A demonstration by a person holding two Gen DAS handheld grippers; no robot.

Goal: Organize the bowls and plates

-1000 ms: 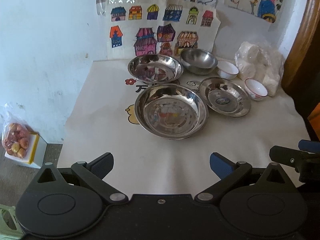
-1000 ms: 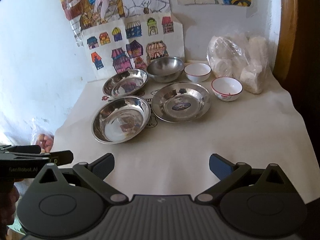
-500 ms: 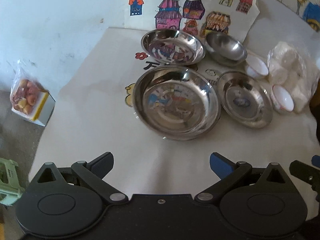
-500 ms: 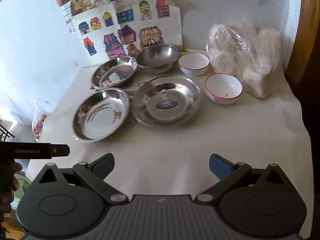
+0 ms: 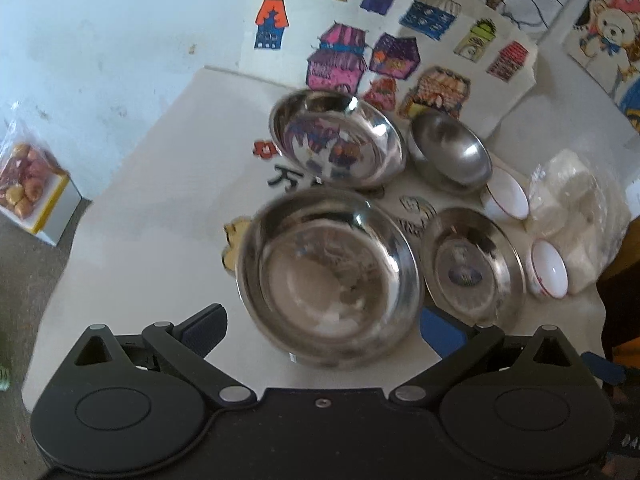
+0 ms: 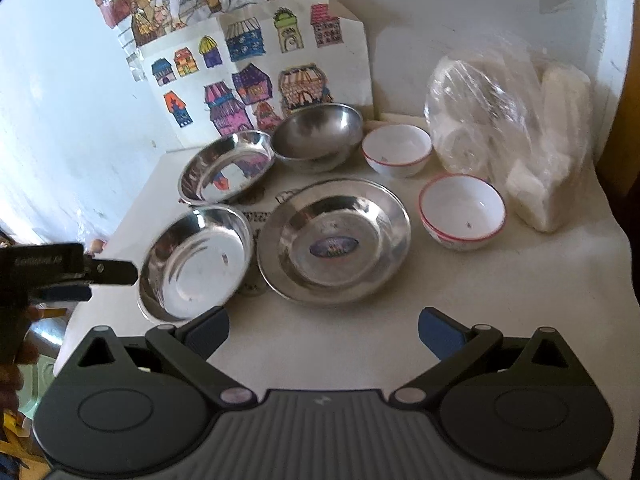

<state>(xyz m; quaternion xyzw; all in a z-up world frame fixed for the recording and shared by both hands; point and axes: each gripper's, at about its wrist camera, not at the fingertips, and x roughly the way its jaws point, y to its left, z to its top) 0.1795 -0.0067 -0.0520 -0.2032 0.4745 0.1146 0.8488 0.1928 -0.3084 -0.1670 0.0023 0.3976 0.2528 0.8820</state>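
Note:
A large steel deep plate (image 5: pixel 328 276) (image 6: pixel 196 264) lies nearest on the paper-covered table (image 5: pixel 152 216). My left gripper (image 5: pixel 320 328) is open, its blue pads on either side of that plate's near rim, apparently just above it. Behind it are a second deep plate (image 5: pixel 336 144) and a steel bowl (image 5: pixel 452 156). To the right lie a flat steel plate with a sticker (image 6: pixel 334 240) and two white red-rimmed bowls (image 6: pixel 398 150) (image 6: pixel 462 210). My right gripper (image 6: pixel 324 328) is open over bare table, in front of the flat plate. The left gripper (image 6: pixel 108 276) shows at the deep plate's left rim.
A clear plastic bag of white items (image 6: pixel 512 136) stands at the back right against the wall. Coloured house drawings (image 6: pixel 256 76) lean on the wall behind the dishes. A bag of fruit on a box (image 5: pixel 24 184) sits on the floor, left of the table's edge.
Both grippers moved forward toward the dishes. The left one came close to the nearest deep plate, whose near rim now lies between its fingers. Both stayed open.

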